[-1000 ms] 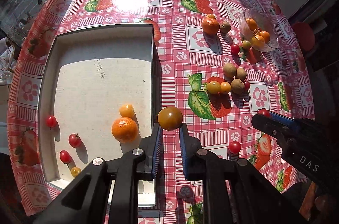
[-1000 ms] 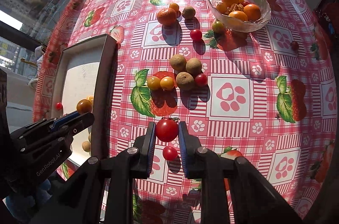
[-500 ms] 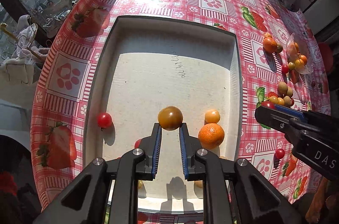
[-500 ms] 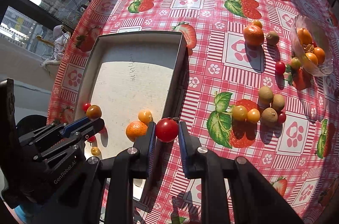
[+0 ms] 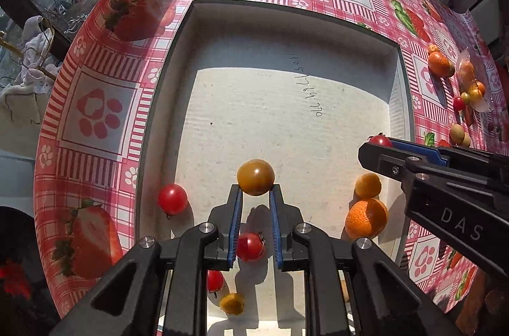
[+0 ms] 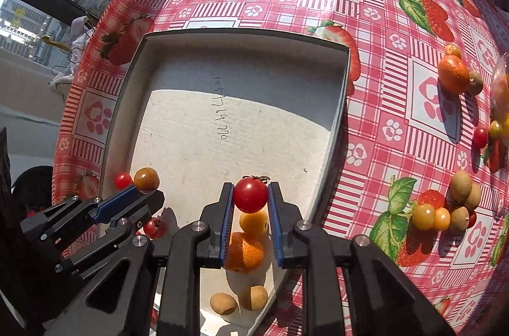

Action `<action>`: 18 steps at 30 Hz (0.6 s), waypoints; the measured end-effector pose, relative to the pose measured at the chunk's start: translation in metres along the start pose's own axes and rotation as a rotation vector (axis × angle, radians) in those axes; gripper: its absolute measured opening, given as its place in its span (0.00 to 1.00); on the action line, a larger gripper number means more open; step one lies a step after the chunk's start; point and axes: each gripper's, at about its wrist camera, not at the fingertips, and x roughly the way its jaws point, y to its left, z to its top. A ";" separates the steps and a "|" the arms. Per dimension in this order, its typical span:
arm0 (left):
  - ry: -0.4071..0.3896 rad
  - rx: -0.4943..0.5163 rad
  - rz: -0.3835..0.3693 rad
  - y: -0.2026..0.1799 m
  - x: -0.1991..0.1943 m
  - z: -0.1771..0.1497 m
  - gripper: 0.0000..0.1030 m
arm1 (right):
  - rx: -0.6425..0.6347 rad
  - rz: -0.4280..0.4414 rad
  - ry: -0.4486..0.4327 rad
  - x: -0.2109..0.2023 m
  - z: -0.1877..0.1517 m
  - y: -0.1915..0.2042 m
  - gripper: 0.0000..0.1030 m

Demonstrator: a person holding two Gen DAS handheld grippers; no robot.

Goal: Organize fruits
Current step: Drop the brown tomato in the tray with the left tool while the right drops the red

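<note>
My left gripper point(image 5: 255, 188) is shut on a brownish-yellow tomato point(image 5: 255, 177) and hangs over the near part of the shallow white tray point(image 5: 286, 11). My right gripper point(image 6: 250, 195) is shut on a red cherry tomato point(image 6: 250, 195), held over the tray's right side. In the tray lie a mandarin point(image 5: 366, 217), a small orange fruit point(image 5: 368, 185), red cherry tomatoes point(image 5: 172, 198) and two brown longans point(image 6: 222, 303). In the left wrist view the right gripper point(image 5: 378, 142) reaches in from the right; the right wrist view shows the left gripper point(image 6: 144, 188) at lower left.
On the strawberry tablecloth point(image 6: 397, 129) right of the tray lie a mandarin point(image 6: 453, 74), a cluster of longans and small tomatoes point(image 6: 445, 212), and a glass bowl of fruit point(image 5: 474, 85). The table's edge curves along the left, with a window beyond.
Both grippers have carried their tomatoes leftward from the tablecloth to above the tray, and both have come lower over it. The jaws stayed shut throughout.
</note>
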 end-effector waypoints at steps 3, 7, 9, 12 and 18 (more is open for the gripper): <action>0.011 0.003 0.005 0.001 0.004 -0.001 0.18 | -0.001 -0.013 0.012 0.007 0.002 0.000 0.22; 0.021 0.002 0.012 0.002 0.009 -0.002 0.18 | -0.002 -0.024 0.027 0.014 0.002 0.000 0.22; 0.026 0.003 0.021 0.002 0.011 -0.002 0.18 | -0.001 -0.028 0.032 0.017 -0.001 0.000 0.22; 0.028 0.006 0.036 0.001 0.015 -0.002 0.18 | -0.001 -0.034 0.043 0.022 0.000 -0.001 0.22; 0.032 0.019 0.084 -0.007 0.019 0.000 0.38 | -0.009 -0.033 0.047 0.027 0.000 0.001 0.25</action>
